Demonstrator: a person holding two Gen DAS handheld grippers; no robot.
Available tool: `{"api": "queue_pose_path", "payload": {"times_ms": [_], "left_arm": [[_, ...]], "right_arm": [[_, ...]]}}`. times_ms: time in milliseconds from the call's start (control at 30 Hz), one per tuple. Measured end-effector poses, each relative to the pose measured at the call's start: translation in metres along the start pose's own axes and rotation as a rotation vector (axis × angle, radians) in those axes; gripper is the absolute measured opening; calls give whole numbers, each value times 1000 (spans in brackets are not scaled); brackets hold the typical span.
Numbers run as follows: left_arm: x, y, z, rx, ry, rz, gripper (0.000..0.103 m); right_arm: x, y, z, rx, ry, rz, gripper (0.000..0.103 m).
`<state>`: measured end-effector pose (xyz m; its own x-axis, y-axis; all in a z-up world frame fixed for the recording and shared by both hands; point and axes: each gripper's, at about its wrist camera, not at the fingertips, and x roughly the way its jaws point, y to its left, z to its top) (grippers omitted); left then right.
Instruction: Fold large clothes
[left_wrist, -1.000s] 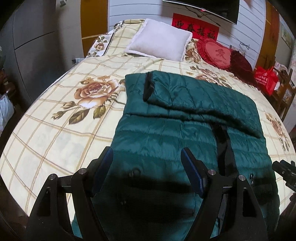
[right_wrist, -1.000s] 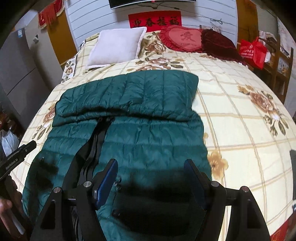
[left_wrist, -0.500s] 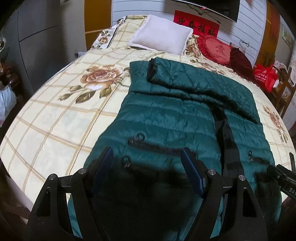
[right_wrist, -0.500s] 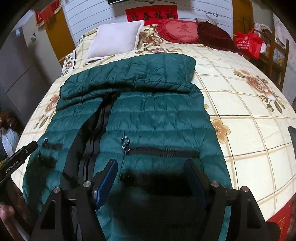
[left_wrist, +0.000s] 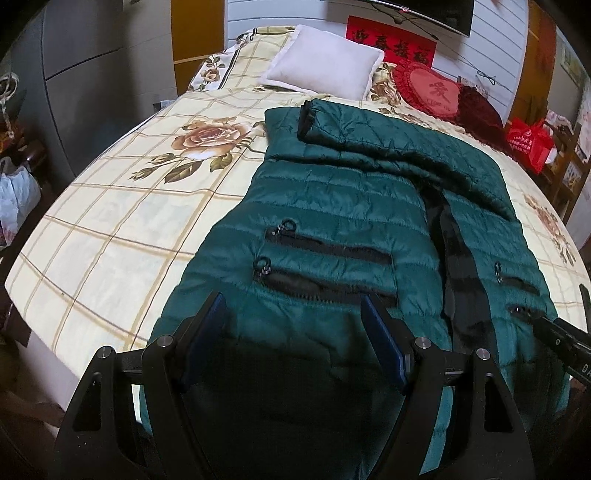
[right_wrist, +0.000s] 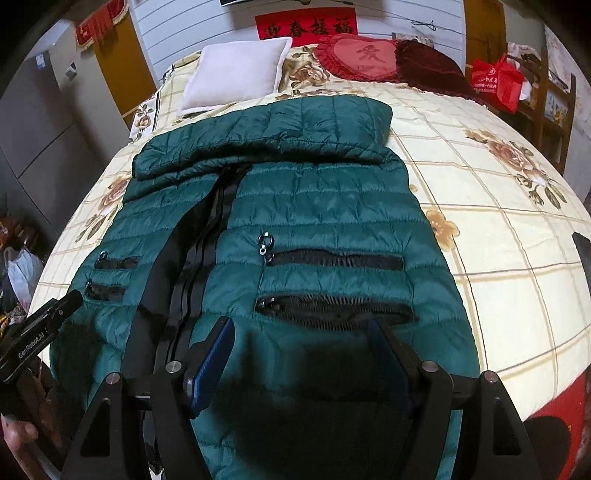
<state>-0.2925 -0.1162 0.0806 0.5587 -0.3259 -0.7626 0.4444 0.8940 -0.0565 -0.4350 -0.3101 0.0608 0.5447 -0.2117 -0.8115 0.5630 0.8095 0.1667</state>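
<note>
Both grippers, left gripper (left_wrist: 291, 332) and right gripper (right_wrist: 301, 354), unclenched and empty, have drawn back toward the jacket's (left_wrist: 332, 206) hem at the bed's (left_wrist: 110, 206) foot edge, ready to grab.

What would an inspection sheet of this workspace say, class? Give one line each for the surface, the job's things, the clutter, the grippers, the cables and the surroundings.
Surface: bed with a cream checked cover printed with roses.
Job's things: green quilted jacket lying front up, front zip open, sleeves folded across the top, hem hanging over the near edge.
Clutter: white pillow, red heart cushion and dark red cushion at the head.
Grippers: left gripper and right gripper both open above the hem, nothing held.
Cables: thin dark cord on the wall.
Surroundings: red banner, red bag, white bag on the floor.
</note>
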Motion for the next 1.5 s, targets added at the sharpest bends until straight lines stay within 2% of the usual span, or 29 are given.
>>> {"api": "queue_pose_path", "payload": {"times_ms": [633,1167,1300,1400,1500], "left_arm": [[-10,11,-25,-27,30,1,76],[-14,33,-29,-58,50,6,76],[-15,40,-29,-63,54,6,76],[-16,52,-28,-74,77,-22,76],[-22,69,-26,-93,64,-30,76]], "right_arm": [[-3,2,-21,-19,31,1,73],[-6,0,-27,-29,45,3,74],[-7,-6,-29,-21,47,3,74],[-10,-12,-30,-24,52,-1,75],[-17,-23,-30,-18,46,-3,75]]}}
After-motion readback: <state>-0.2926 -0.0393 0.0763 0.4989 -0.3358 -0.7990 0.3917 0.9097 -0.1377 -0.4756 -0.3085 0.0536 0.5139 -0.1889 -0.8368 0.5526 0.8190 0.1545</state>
